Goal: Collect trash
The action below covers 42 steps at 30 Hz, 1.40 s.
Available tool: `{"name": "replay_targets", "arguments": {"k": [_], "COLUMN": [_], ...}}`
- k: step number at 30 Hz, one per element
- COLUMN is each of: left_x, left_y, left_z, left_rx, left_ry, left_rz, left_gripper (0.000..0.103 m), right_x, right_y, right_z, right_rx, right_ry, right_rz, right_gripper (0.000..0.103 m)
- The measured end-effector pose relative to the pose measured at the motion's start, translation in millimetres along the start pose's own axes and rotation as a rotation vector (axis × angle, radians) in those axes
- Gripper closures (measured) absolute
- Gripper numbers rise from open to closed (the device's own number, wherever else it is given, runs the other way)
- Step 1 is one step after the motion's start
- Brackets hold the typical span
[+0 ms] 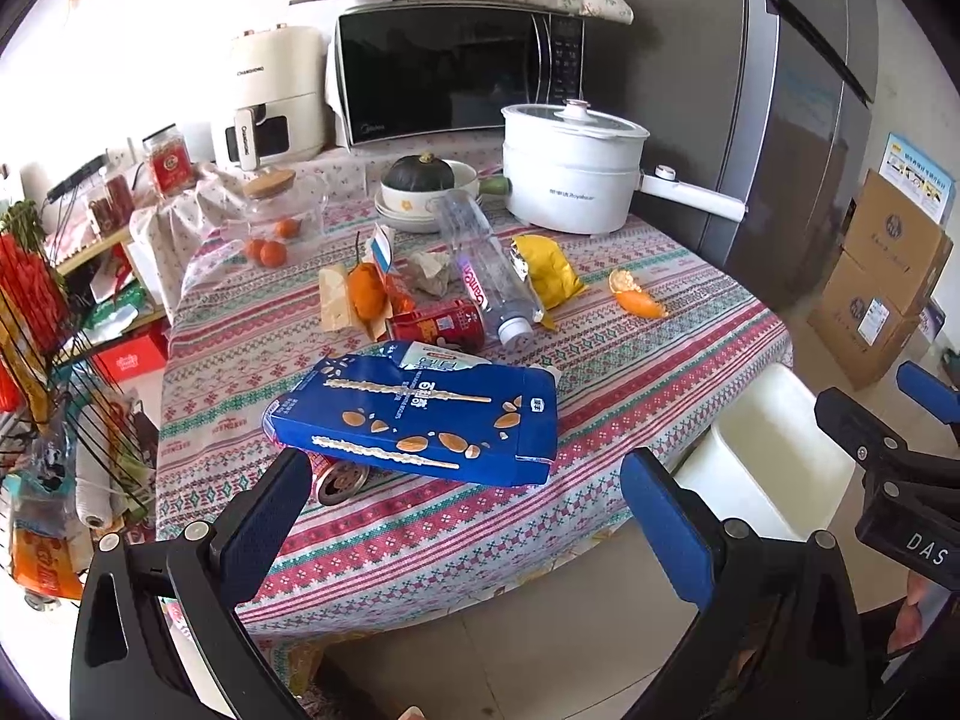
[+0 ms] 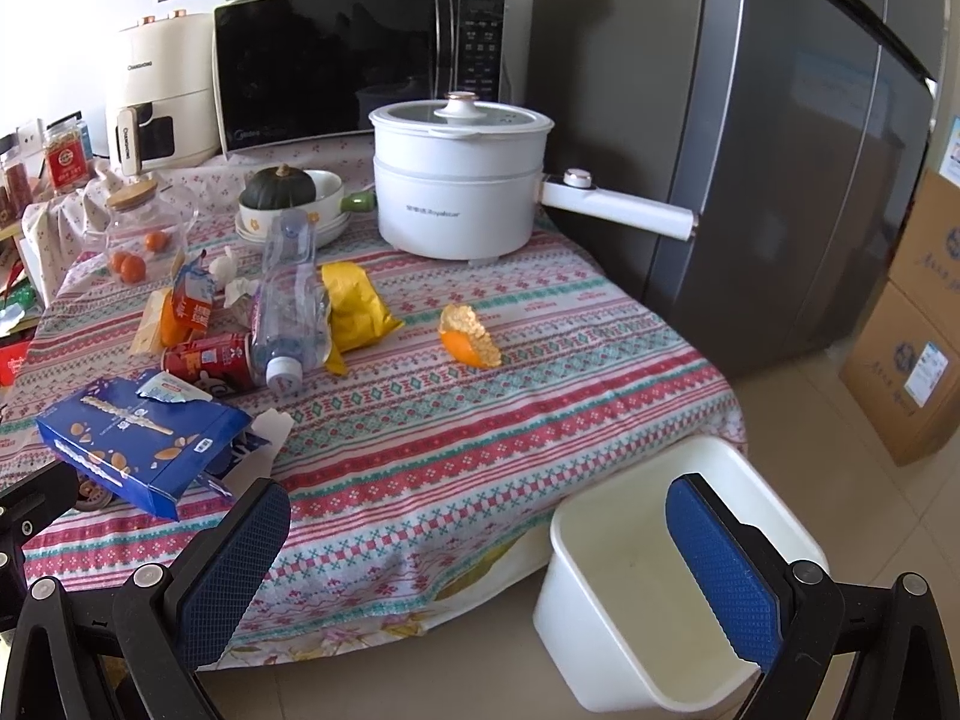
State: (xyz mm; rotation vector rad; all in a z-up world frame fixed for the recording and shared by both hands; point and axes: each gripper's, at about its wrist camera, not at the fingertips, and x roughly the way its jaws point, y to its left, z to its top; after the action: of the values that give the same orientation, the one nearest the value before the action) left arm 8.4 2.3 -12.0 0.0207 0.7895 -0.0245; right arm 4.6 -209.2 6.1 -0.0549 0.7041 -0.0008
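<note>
Bin [image 2: 672, 588] interior only from right wrist

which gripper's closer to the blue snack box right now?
Left. The left gripper is open right at the blue snack box, fingers straddling its near edge. The right gripper, also open, sits off to the box's right, near the white bin.

A white electric pot [image 2: 459, 192] stands before the microwave [image 2: 360, 63].
</note>
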Motion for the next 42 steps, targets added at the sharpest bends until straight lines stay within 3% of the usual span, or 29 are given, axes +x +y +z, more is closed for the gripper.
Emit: {"name": "replay_targets", "arguments": {"k": [42], "left_x": [-4], "left_y": [10], "left_z": [2], "left_rx": [-0.027], "left_ry": [-0.036], "left_rz": [0.023], "left_gripper": [0.000], "right_x": [2], "right_y": [1], "right_z": [-4], "right_rx": [-0.027], "right_ry": [-0.007], "right_rz": [-0.011], "right_gripper": [0.000]}}
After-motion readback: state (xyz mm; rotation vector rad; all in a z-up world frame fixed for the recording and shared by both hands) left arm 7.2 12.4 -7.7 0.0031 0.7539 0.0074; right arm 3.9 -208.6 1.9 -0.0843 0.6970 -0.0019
